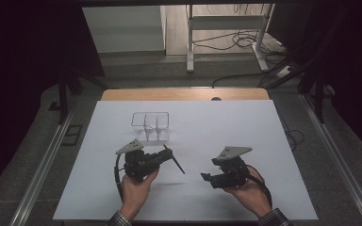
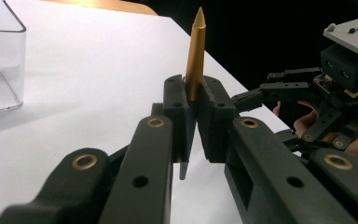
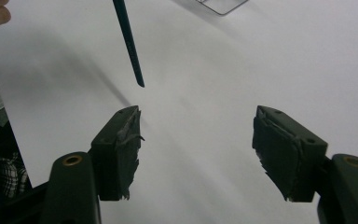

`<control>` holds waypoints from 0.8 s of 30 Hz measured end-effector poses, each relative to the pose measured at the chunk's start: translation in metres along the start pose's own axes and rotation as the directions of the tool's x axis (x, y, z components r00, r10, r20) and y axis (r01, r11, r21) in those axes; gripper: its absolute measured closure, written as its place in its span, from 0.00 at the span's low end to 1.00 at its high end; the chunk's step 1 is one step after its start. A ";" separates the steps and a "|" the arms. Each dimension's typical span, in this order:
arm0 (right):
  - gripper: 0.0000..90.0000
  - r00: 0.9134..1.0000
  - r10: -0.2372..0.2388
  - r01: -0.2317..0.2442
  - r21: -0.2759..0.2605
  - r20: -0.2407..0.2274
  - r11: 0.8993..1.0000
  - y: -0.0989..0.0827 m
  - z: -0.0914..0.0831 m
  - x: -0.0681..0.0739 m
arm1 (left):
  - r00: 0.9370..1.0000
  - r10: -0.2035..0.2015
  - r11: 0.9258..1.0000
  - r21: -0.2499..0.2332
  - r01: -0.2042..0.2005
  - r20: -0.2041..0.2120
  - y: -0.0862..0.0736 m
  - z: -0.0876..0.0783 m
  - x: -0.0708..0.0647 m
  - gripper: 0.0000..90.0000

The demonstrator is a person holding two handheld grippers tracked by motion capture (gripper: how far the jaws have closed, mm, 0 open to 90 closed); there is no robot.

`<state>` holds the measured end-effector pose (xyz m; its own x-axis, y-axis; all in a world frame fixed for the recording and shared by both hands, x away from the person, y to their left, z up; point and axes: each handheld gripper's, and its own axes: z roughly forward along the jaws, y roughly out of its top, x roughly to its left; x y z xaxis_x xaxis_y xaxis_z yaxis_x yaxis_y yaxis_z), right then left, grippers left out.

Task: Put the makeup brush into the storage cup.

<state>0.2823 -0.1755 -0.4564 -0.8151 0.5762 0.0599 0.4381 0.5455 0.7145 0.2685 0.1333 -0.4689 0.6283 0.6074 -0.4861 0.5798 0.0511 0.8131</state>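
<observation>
Both hands sit at the near edge of the white table (image 1: 264,141). Left gripper (image 2: 192,122) is clenched on a pen (image 2: 196,51), held above the table, its dark end slanting toward the right gripper (image 3: 196,140), whose jaws stand released with nothing between them. Beyond the left gripper sits a clear divided box (image 1: 150,126)

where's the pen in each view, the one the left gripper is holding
High view: the pen slants right of the left gripper, centre of the table.
Left gripper view: upright at centre, gold end up, clamped by the jaws.
Right gripper view: dark shaft hanging in from the top left.
Shared landmark: the clear box.
</observation>
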 end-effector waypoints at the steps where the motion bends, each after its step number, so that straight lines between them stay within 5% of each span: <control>1: 0.35 1.000 0.000 0.000 0.001 0.001 1.000 -0.001 0.000 0.000 | 1.000 -0.001 1.000 0.000 0.001 -0.001 0.000 0.000 0.000 0.92; 24: 0.26 0.999 0.006 -0.006 0.008 0.034 1.000 -0.011 -0.009 -0.005 | 0.998 0.030 0.999 0.017 -0.029 -0.058 0.005 -0.019 0.007 0.92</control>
<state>0.2783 -0.1903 -0.4583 -0.7992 0.5997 0.0404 0.4459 0.5466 0.7088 0.2660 0.1525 -0.4622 0.6144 0.6537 -0.4418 0.5696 0.0200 0.8217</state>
